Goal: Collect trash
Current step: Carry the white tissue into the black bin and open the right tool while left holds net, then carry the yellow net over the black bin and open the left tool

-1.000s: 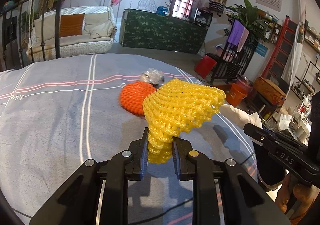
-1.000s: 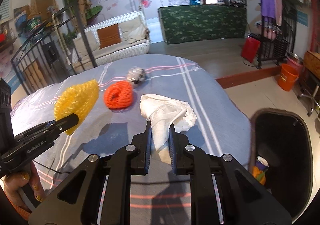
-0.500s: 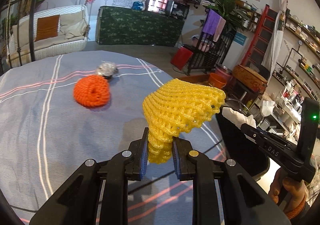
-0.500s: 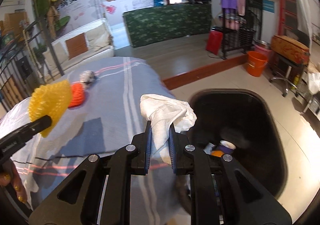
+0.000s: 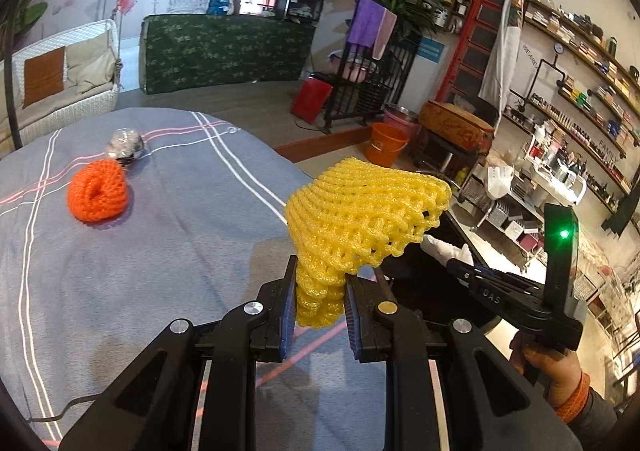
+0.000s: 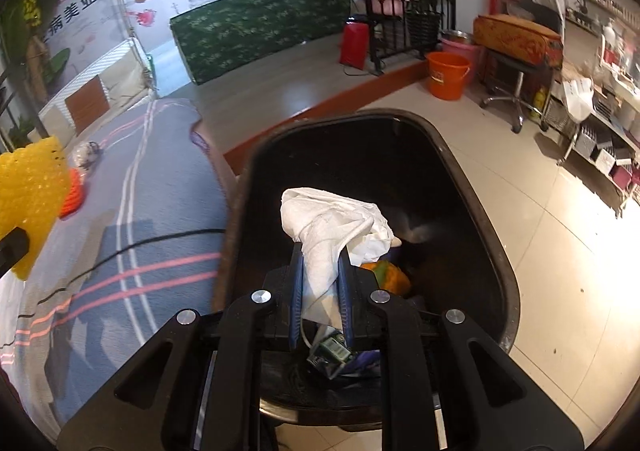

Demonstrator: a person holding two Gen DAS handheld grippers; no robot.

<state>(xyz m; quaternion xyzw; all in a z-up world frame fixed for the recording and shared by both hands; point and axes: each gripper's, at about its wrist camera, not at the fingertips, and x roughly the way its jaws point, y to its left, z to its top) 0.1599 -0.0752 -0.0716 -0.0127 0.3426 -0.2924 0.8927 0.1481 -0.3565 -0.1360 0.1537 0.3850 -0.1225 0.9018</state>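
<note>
Pinching a crumpled white tissue (image 6: 334,225) in the right gripper (image 6: 320,283), hovering it right over the open black trash bin (image 6: 486,207); letting go here risking little, though a snag on the pads could be leaving it dangling. Clamping a yellow foam net (image 5: 360,219) in the left gripper (image 5: 319,303), hanging over the edge of the tabletop (image 5: 180,235), short of the bin; dropping it now likely meaning a miss onto cloth or floor. Lying farther back on the tabletop, an orange foam net (image 5: 98,191) and a crinkled clear wrapper (image 5: 125,143), awaiting collection.
</note>
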